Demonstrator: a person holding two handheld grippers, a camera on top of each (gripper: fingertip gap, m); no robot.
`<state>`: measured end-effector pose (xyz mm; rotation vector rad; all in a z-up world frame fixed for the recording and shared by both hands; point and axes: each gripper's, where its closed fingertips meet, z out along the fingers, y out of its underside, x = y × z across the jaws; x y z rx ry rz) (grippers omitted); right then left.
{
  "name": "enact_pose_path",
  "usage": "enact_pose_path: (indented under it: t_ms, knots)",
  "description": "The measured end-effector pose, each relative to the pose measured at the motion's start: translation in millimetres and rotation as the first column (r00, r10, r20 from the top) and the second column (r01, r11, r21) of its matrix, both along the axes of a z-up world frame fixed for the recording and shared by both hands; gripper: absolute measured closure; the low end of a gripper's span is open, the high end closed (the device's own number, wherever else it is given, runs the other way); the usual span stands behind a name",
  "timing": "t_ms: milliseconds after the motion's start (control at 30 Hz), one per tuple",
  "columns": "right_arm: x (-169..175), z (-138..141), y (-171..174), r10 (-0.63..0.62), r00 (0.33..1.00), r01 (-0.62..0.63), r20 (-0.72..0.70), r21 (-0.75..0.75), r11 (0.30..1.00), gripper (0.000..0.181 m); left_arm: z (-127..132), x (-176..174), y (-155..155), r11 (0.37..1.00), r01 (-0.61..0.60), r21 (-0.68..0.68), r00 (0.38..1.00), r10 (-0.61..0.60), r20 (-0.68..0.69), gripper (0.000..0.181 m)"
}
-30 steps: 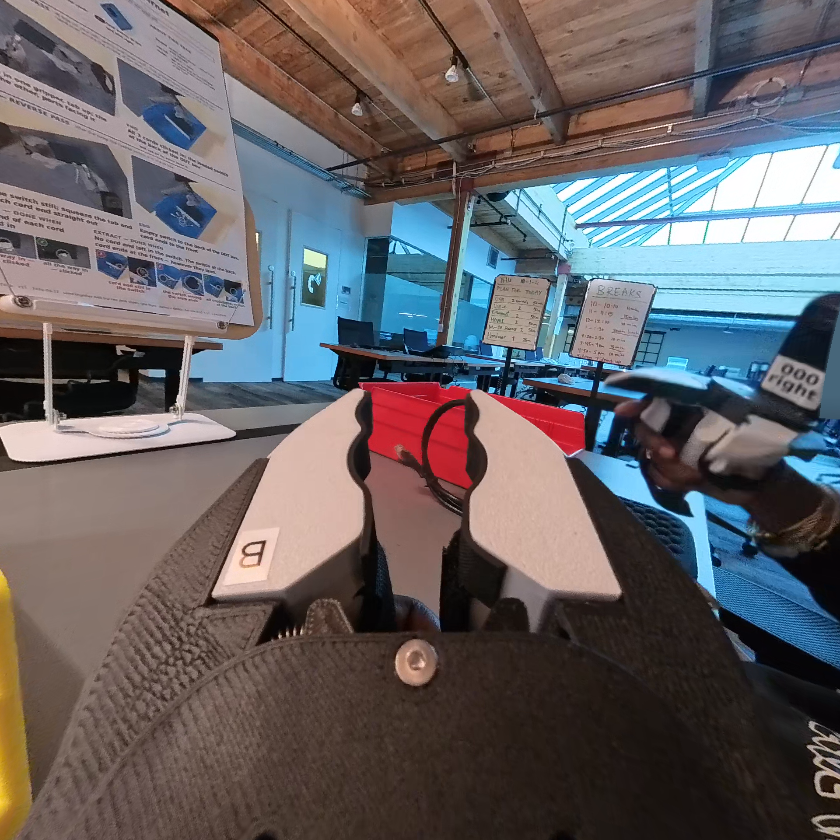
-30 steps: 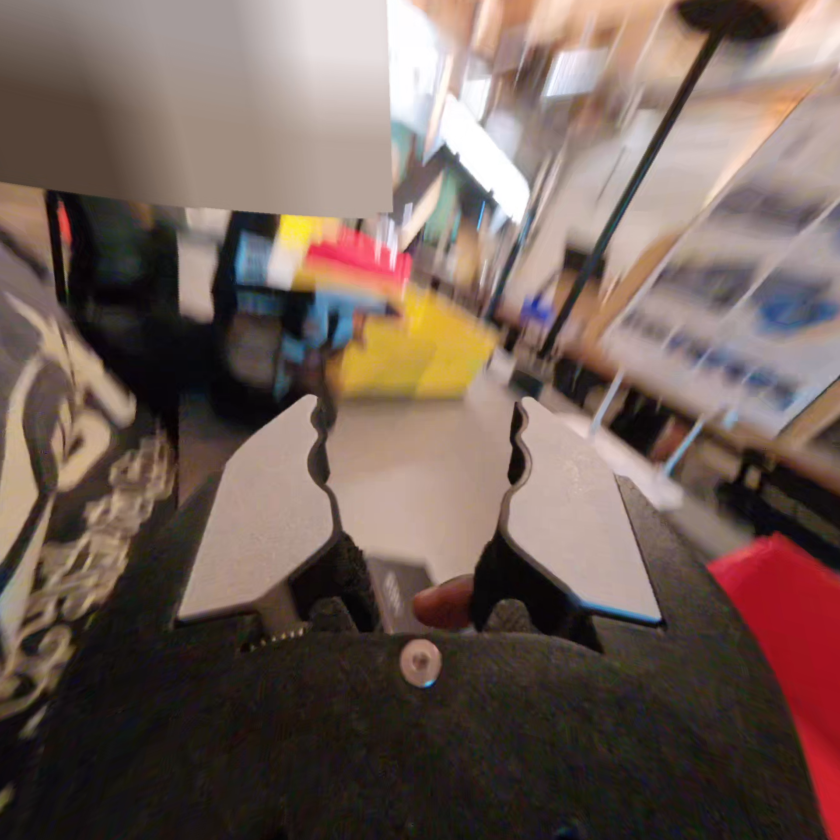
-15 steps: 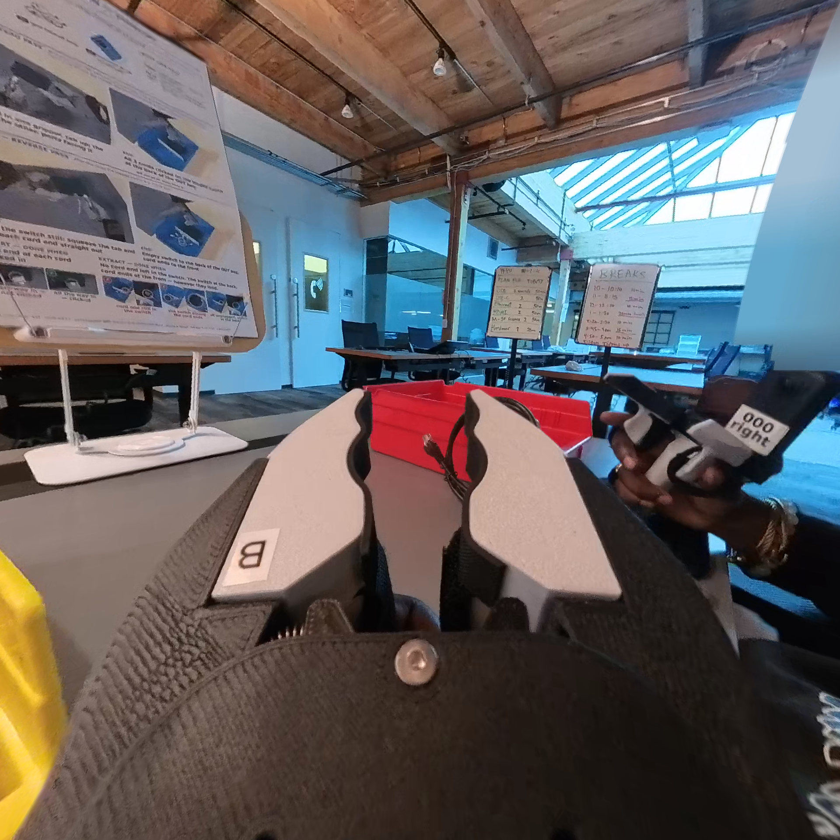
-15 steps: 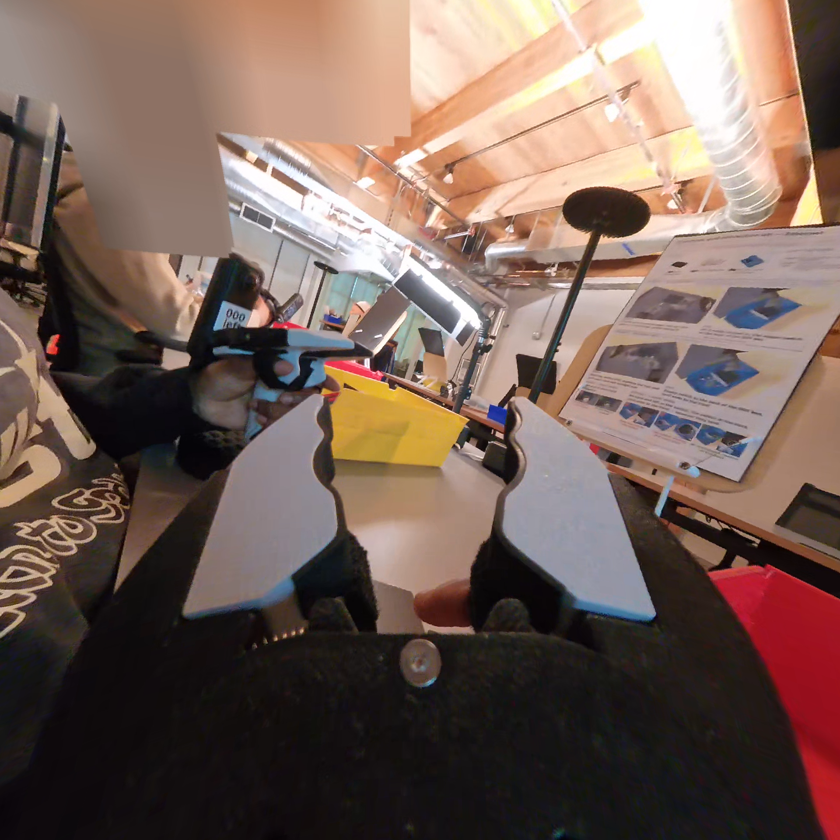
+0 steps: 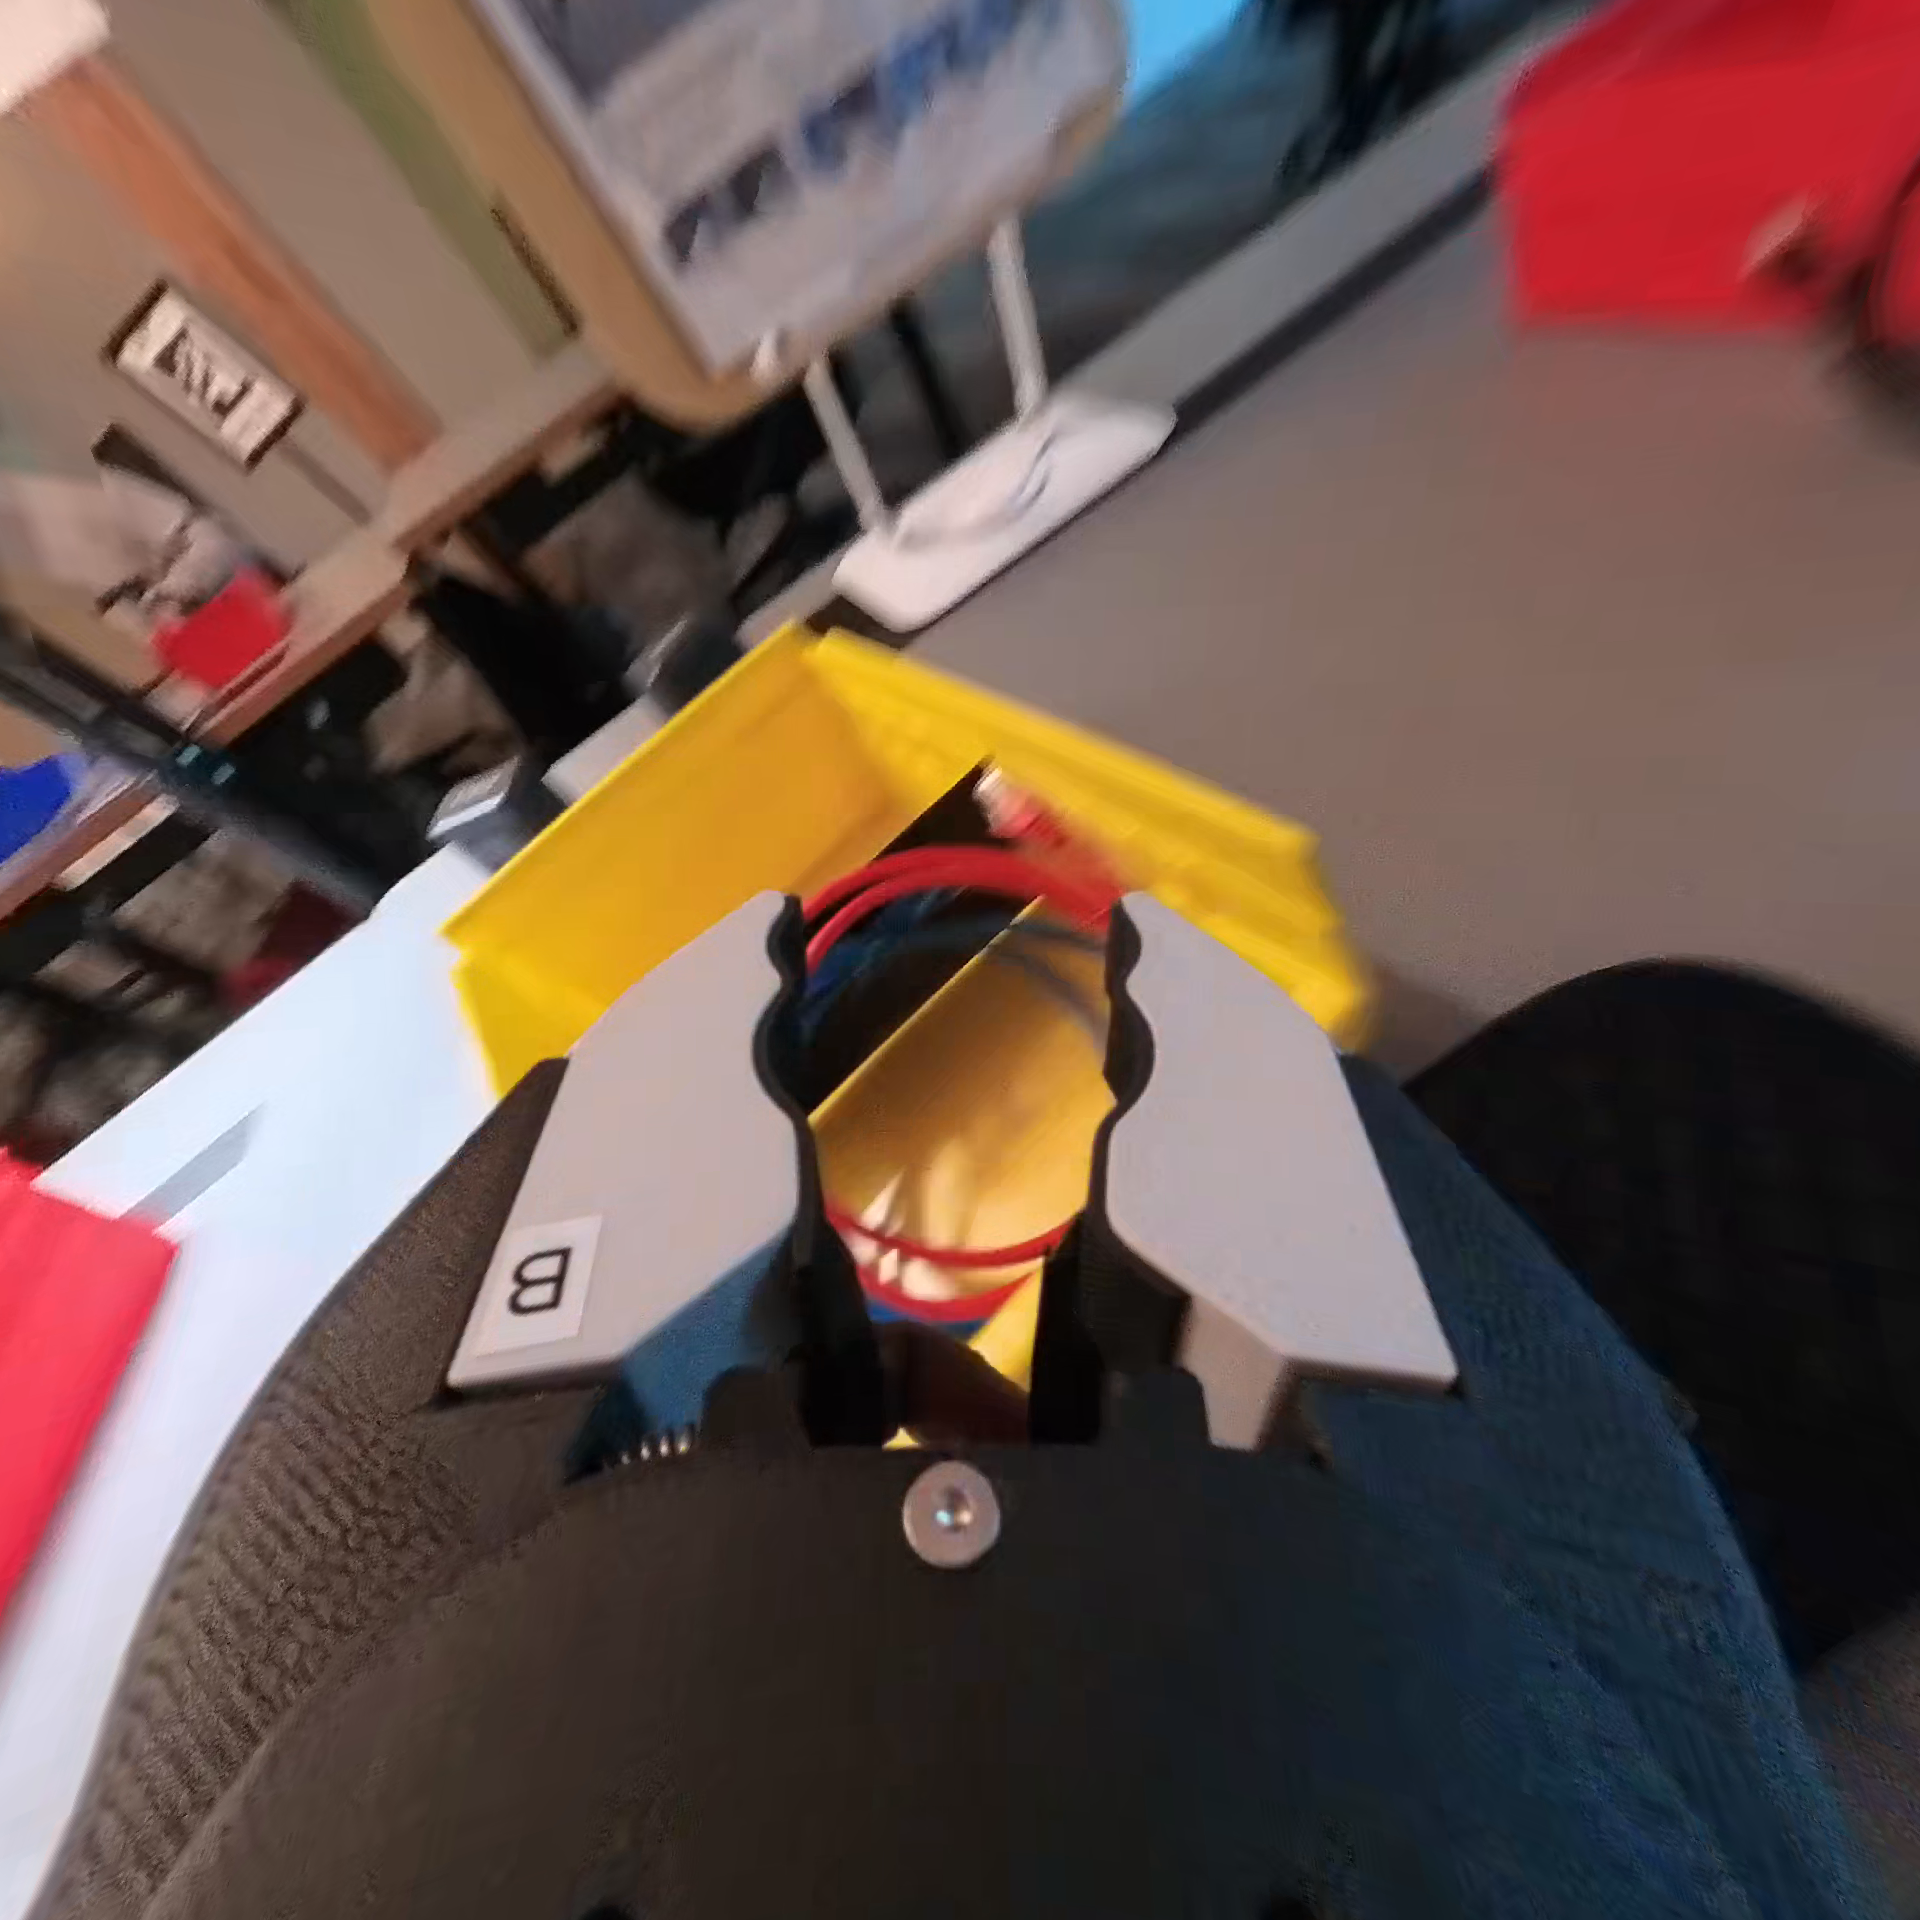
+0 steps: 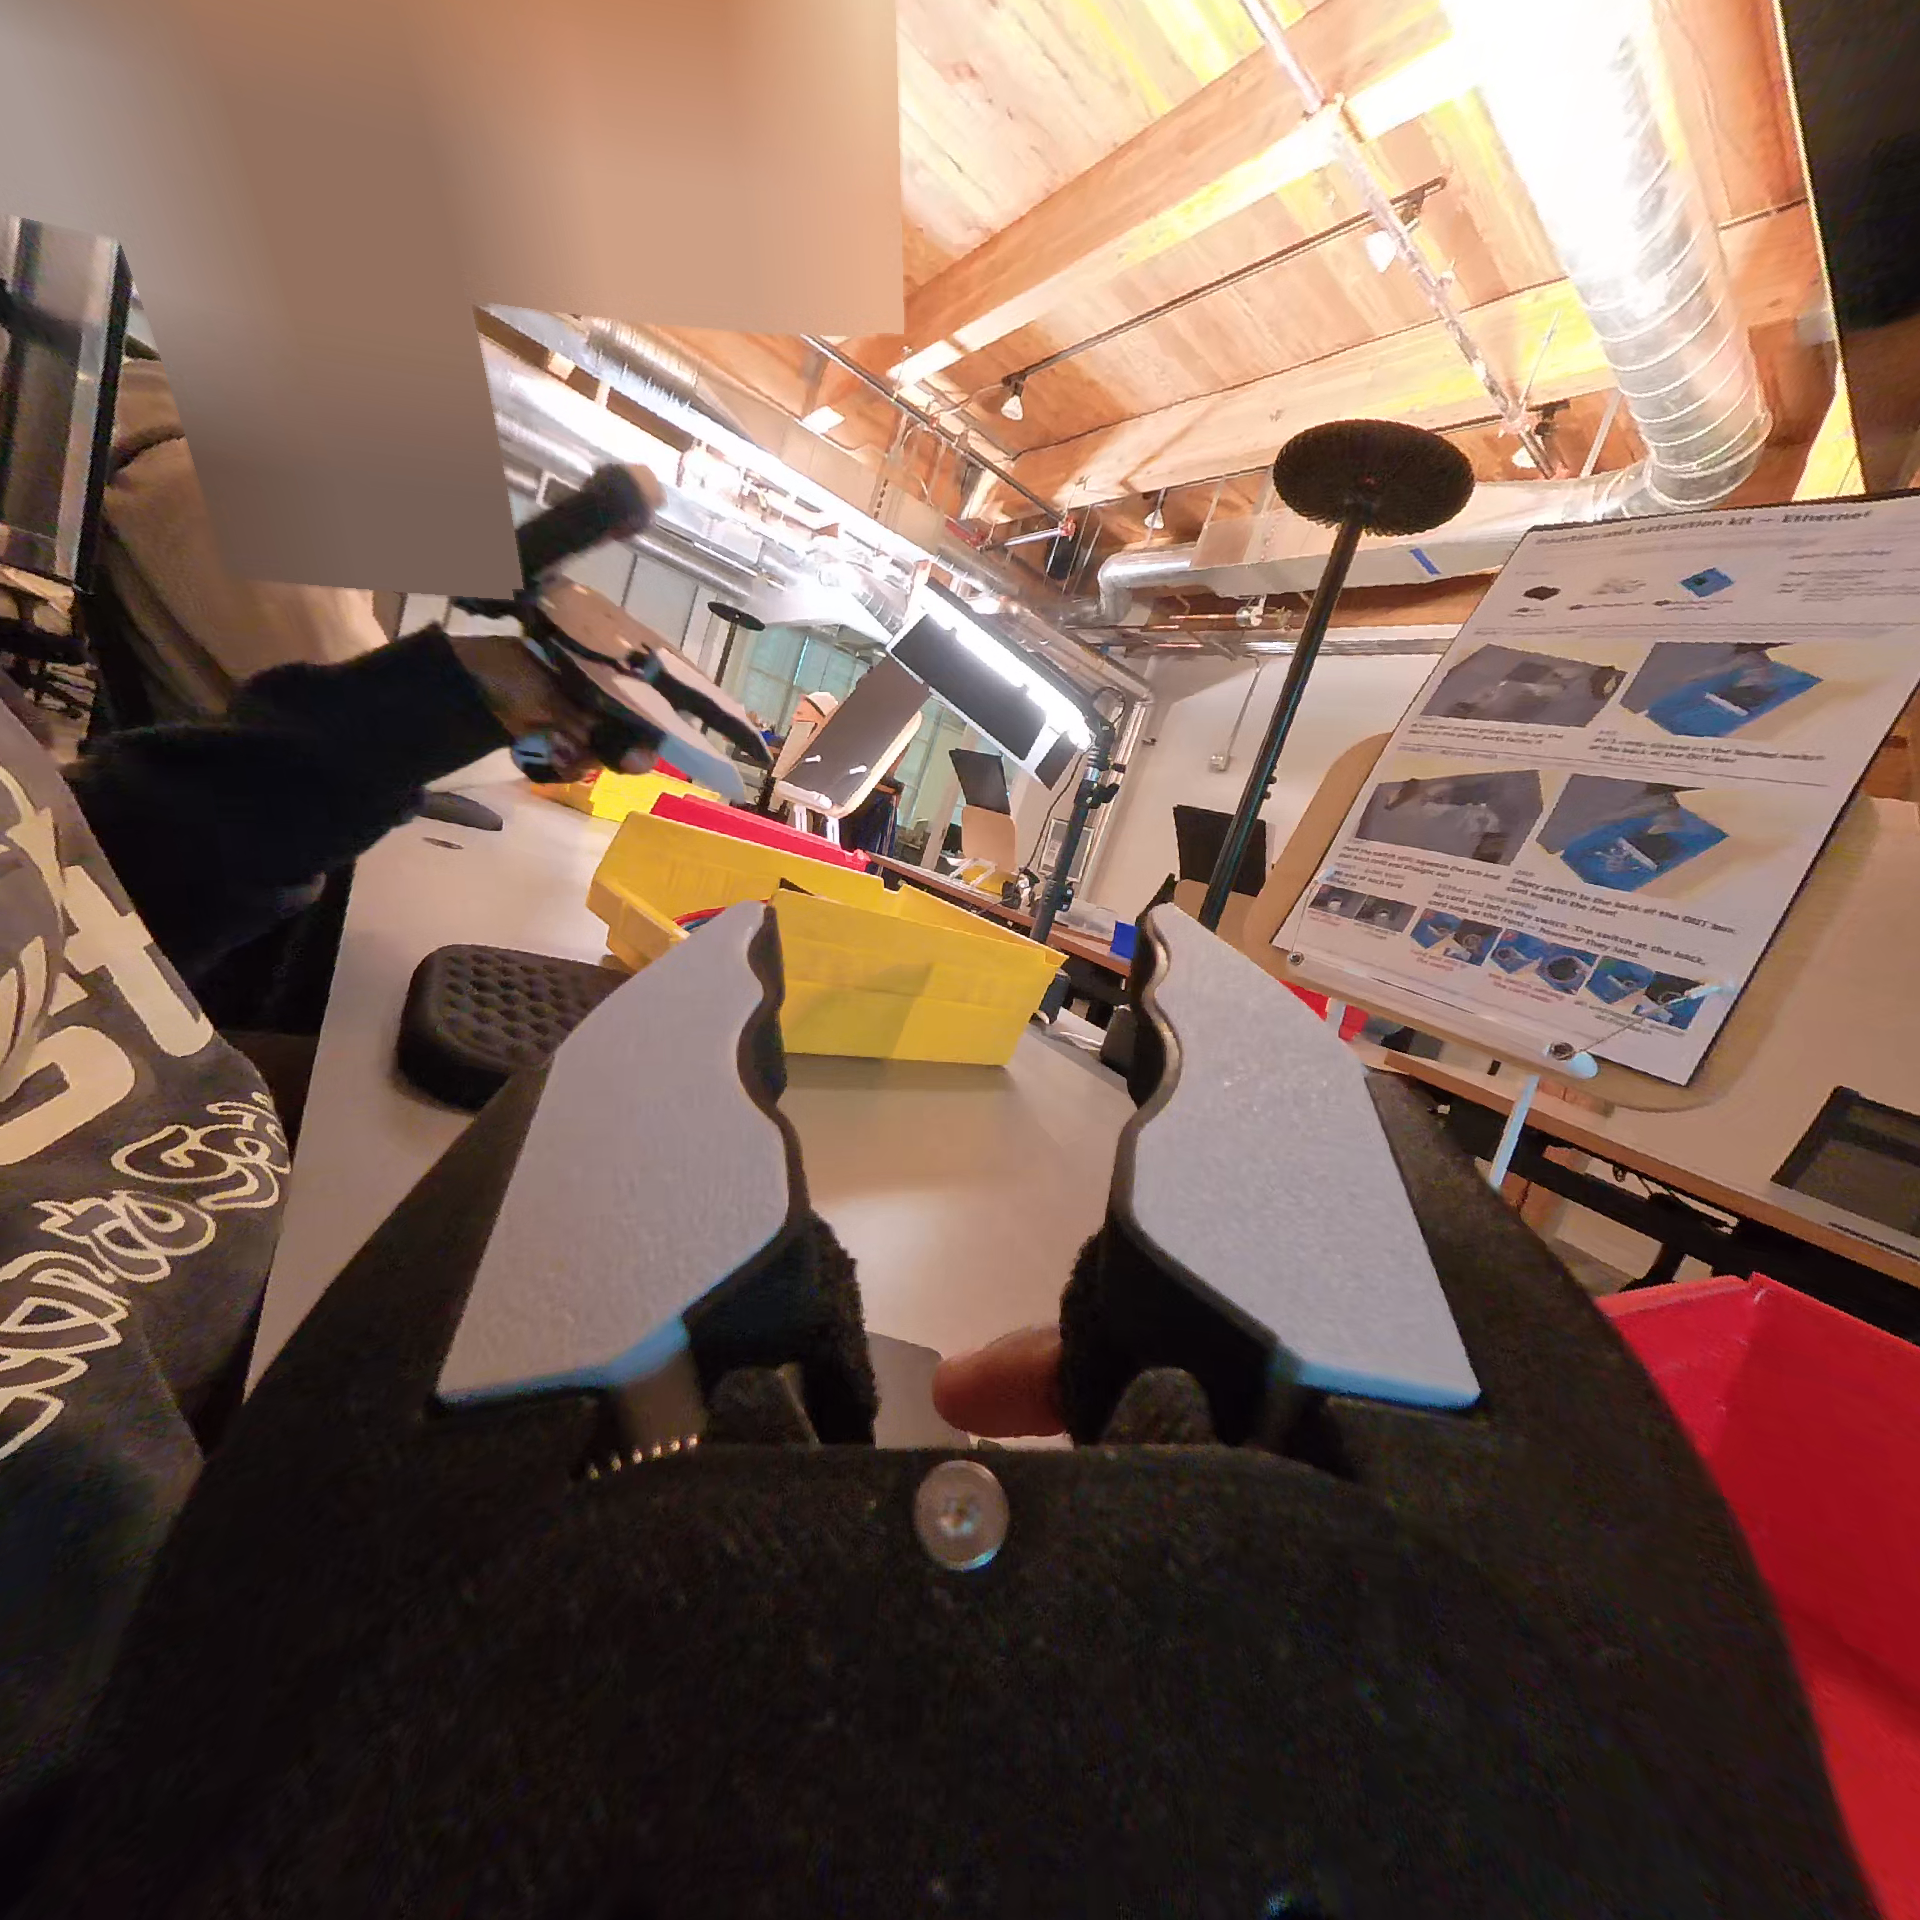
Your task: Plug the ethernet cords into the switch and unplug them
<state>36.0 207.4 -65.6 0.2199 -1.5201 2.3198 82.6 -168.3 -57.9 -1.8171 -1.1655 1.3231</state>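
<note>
**Left tongs swing to the yellow bin**

We see red ethernet cords (image 5: 940, 873) coiled in the yellow bin (image 5: 665, 873) on the grey surface (image 5: 1558, 582); the switch is not in view. A moment ago our left tongs (image 5: 948, 961) faced the red bin (image 5: 1704, 156); now they hang over the cords, parted and empty, likely to pick one. Our right tongs (image 6: 954, 961) wait, wide apart, empty.
</note>
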Motion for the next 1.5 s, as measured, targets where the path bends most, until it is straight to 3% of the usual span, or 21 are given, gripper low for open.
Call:
enact_pose_path:
  t_ms: [100, 400, 500, 533, 667, 767, 900, 1033, 1167, 1333, 1433, 1500]
  knots:
    - [-1, 0, 0, -0.001, 1.000, 0.001, 0.007, -0.002, 1.000, 0.119, -25, -25, -41, 0.983, -0.112, -0.143, 0.977, 0.135, 0.165, 0.129]
    - [-1, -1, -1, -0.010, 1.000, 0.010, 0.000, 0.003, 1.000, 0.122, -73, -82, -82, 0.914, -0.031, -0.404, 0.900, 0.202, 0.387, 0.145]
    - [-1, -1, -1, -0.015, 1.000, 0.015, -0.005, 0.006, 1.000, 0.123, -78, -86, -82, 0.916, 0.002, -0.400, 0.887, 0.183, 0.425, 0.157]
    - [-1, -1, -1, -0.015, 1.000, 0.015, -0.007, 0.008, 1.000, 0.124, -76, -87, -82, 0.922, -0.002, -0.388, 0.892, 0.177, 0.416, 0.169]
    - [-1, -2, -2, -0.018, 1.000, 0.018, -0.010, 0.013, 1.000, 0.124, -53, -78, -85, 0.916, -0.066, -0.395, 0.921, 0.209, 0.330, 0.173]
    - [-1, -2, -2, -0.020, 1.000, 0.020, -0.009, 0.012, 1.000, 0.125, -20, -65, -93, 0.878, -0.180, -0.443, 0.940, 0.286, 0.185, 0.175]
    - [0, -3, -3, -0.021, 1.000, 0.021, -0.019, 0.019, 1.000, 0.126, 39, -49, -93, 0.857, -0.337, -0.391, 0.941, 0.325, -0.099, 0.175]
    - [1, -5, -6, -0.026, 0.999, 0.027, -0.035, 0.037, 0.999, 0.127, 95, -33, -51, 0.878, -0.365, -0.309, 0.884, 0.223, -0.410, 0.176]
    - [5, -9, -10, -0.032, 0.997, 0.037, -0.074, 0.068, 0.997, 0.128, 118, -20, 20, 0.924, -0.267, -0.273, 0.819, 0.069, -0.569, 0.177]
    - [8, -12, -17, -0.066, 0.990, 0.080, -0.126, 0.104, 0.991, 0.126, 96, -19, 110, 0.917, -0.127, -0.379, 0.801, -0.131, -0.584, 0.176]
    - [9, -13, -23, -0.073, 0.991, 0.089, -0.115, 0.138, 0.986, 0.122, 76, -19, 155, 0.817, -0.107, -0.566, 0.778, -0.286, -0.559, 0.176]
    - [15, -12, -28, -0.018, 0.999, 0.024, -0.034, 0.171, 0.985, 0.120, 64, -20, 179, 0.728, -0.096, -0.679, 0.760, -0.387, -0.523, 0.176]
